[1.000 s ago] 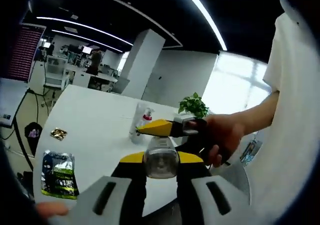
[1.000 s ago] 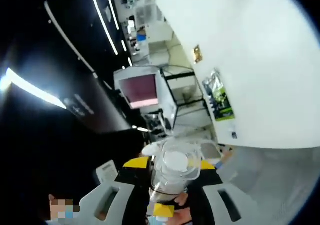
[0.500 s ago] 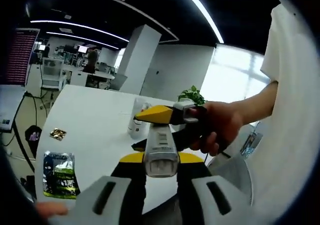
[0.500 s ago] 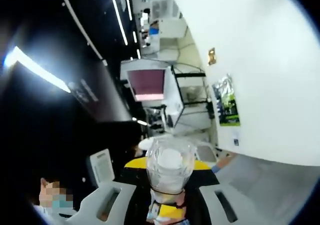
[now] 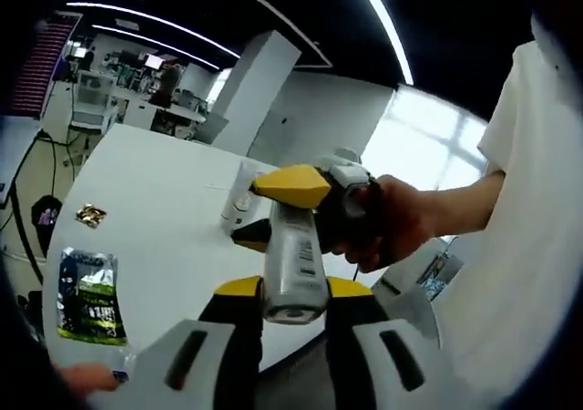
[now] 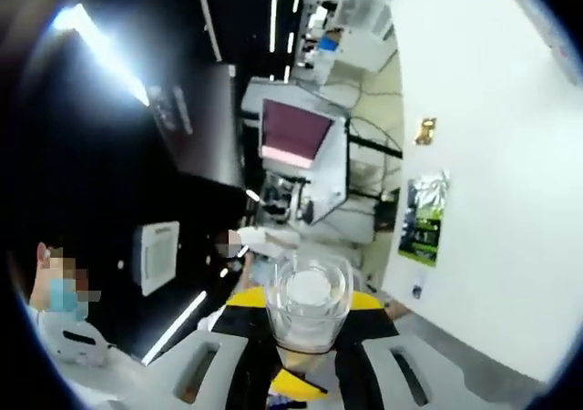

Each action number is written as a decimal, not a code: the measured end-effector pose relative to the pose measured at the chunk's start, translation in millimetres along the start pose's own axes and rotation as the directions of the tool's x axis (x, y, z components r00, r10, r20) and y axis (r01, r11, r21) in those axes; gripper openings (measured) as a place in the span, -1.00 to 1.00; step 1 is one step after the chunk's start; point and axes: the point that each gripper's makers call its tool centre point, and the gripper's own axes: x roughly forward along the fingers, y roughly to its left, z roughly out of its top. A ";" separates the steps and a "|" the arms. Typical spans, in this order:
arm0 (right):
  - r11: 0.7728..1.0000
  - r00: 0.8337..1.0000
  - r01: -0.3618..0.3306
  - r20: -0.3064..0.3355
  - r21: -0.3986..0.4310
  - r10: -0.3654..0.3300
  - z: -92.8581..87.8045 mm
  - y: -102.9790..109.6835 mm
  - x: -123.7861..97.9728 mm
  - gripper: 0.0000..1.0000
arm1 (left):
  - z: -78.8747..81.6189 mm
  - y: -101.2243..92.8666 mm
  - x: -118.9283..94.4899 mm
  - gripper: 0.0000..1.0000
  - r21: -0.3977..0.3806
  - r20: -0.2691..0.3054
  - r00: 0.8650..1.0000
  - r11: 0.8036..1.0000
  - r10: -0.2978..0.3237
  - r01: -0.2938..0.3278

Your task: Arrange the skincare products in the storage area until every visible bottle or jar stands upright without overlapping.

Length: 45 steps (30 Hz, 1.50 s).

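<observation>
White table point(image 5: 173, 210), tongs-hidden bottle point(image 5: 293, 262)

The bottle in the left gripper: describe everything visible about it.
The bottle is a pale plastic container with printed text and a barcode on its side. It is lifted clear of the white table, pointing away from the camera, its near end clamped in the left gripper. Its far end meets the yellow tips of the right gripper, held by a person's hand. In the right gripper view a clear, round, ribbed end sits between that gripper's jaws, probably the same bottle.
</observation>
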 end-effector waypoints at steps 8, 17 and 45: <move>0.953 0.993 -0.032 -0.114 -0.302 -0.003 -8.7 11.5 2.5 -0.57 | 13.6 0.2 -3.9 -0.56 -0.169 0.072 0.996 0.983 -0.058 0.069; 0.852 0.954 -0.207 -0.293 -0.481 0.066 -34.3 32.4 -0.9 -0.57 | 6.8 -22.7 -2.4 -0.57 -0.270 0.031 0.975 0.937 -0.222 0.222; 0.967 0.978 0.195 0.102 -0.161 -0.180 3.2 -28.8 0.5 -0.47 | -7.7 25.6 17.7 -0.67 0.171 -0.163 0.970 0.973 0.181 -0.153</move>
